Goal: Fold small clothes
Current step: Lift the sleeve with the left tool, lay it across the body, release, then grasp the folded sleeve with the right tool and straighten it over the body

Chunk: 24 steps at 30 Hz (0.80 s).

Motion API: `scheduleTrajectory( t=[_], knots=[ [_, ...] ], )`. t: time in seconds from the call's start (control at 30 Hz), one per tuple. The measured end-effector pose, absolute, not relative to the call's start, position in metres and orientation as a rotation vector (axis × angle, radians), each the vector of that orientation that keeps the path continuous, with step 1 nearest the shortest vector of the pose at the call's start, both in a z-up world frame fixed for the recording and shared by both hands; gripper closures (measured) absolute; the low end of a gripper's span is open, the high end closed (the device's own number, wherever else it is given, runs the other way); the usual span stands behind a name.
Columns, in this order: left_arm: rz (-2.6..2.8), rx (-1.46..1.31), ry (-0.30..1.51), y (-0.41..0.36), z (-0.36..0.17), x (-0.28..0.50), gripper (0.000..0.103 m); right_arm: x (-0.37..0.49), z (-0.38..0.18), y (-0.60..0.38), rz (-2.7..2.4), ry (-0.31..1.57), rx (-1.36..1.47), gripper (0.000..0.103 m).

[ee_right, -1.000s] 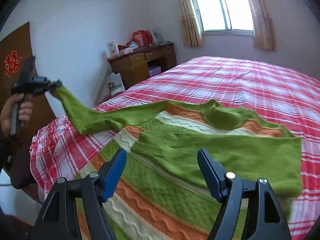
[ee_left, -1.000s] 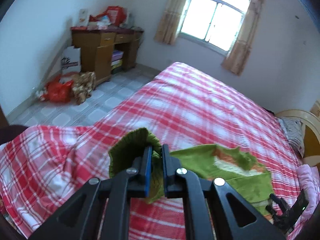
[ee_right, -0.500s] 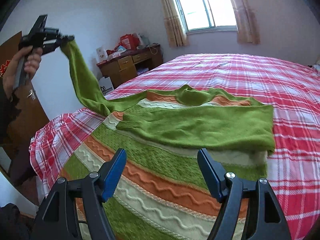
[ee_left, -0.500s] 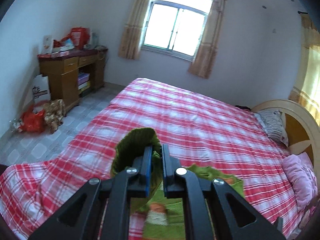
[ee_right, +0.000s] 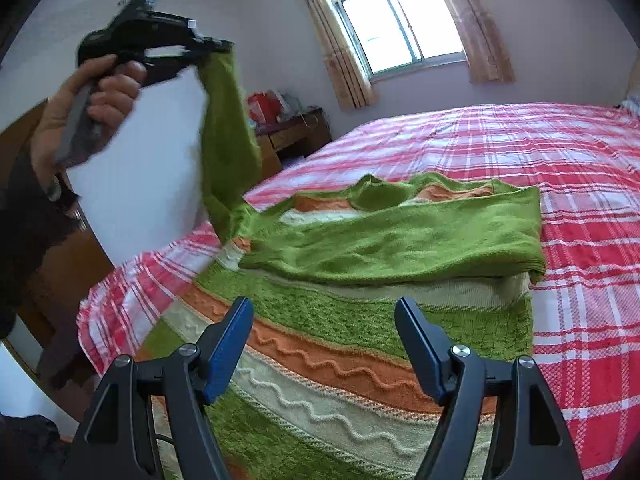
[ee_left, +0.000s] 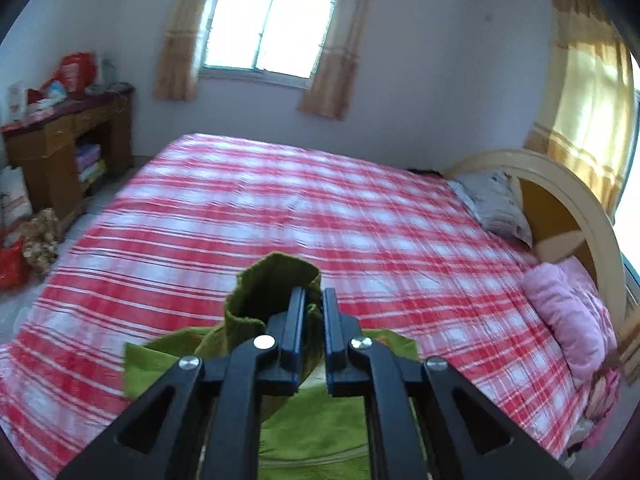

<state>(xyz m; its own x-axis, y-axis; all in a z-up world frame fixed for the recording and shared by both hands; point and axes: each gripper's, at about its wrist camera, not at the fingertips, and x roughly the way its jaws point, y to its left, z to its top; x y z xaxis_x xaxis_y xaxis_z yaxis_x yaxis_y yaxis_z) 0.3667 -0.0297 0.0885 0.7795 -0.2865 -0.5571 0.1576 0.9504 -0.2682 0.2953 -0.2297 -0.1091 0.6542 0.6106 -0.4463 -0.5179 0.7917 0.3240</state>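
Left gripper [ee_left: 309, 300] is clenched on the sweater's green cuff [ee_left: 276, 280]; in its own view the ribbed cuff stands as an open tube just above the black fingers, lower centre of the frame. From the right view I see the same gripper [ee_right: 218, 46] at upper left, gripped by a hand [ee_right: 96, 96] in a dark sleeve, with the sleeve [ee_right: 228, 140] of the garment hanging from it in a soft, slack column down to the body.

Right gripper [ee_right: 324, 320] is released, its blue-padded jaws wide apart at the bottom of the frame, with nothing between them; it hovers over the sweater's lower part.

Sweater [ee_right: 360, 300] lies on the bed [ee_right: 580, 200], centre of the right view. It is a chunky knit: green bands, orange bands with raised wavy ridges, cream bands with a wavy cord. Its other sleeve is folded flat across the chest, and the collar forms a rounded hollow at the far edge.

Bedcover is a smooth red-and-white plaid. In the left view, a grey pillow [ee_left: 496, 208] and a pink blanket [ee_left: 568, 312] lie at right by the curved cream headboard [ee_left: 560, 184]. A wooden desk [ee_left: 68, 140] with clutter stands at left, and a curtained window [ee_left: 272, 28] at top centre.
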Motion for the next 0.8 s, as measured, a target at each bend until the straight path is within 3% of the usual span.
scheduleTrajectory(
  t=[0.1, 0.17, 0.2, 0.23, 0.3, 0.47, 0.8],
  knots=[
    [-0.282, -0.157, 0.660, -0.076, 0.067, 0.379, 0.094, 0.294, -0.113, -0.238, 0.661, 0.556, 0.217, 0.029],
    [-0.310, -0.115, 0.688, -0.109, 0.044, 0.381, 0.088, 0.292, -0.116, -0.246, 0.678, 0.538, 0.258, 0.029],
    [-0.331, -0.096, 0.707, -0.122, 0.034, 0.380, 0.074, 0.291, -0.116, -0.249, 0.684, 0.529, 0.272, 0.029],
    [-0.343, -0.067, 0.730, -0.133, 0.023, 0.377, 0.053, 0.290, -0.117, -0.254, 0.690, 0.515, 0.294, 0.029],
    [-0.363, -0.021, 0.734, -0.149, -0.001, 0.360, 0.033, 0.288, -0.118, -0.262, 0.707, 0.500, 0.340, 0.029],
    [-0.347, 0.164, 0.749, -0.137, -0.041, 0.323, 0.033, 0.293, -0.123, -0.267, 0.703, 0.527, 0.390, 0.029],
    [0.097, 0.237, 0.732, 0.041, -0.088, 0.340, 0.033, 0.298, -0.129, -0.263, 0.698, 0.570, 0.382, 0.029]
  ],
)
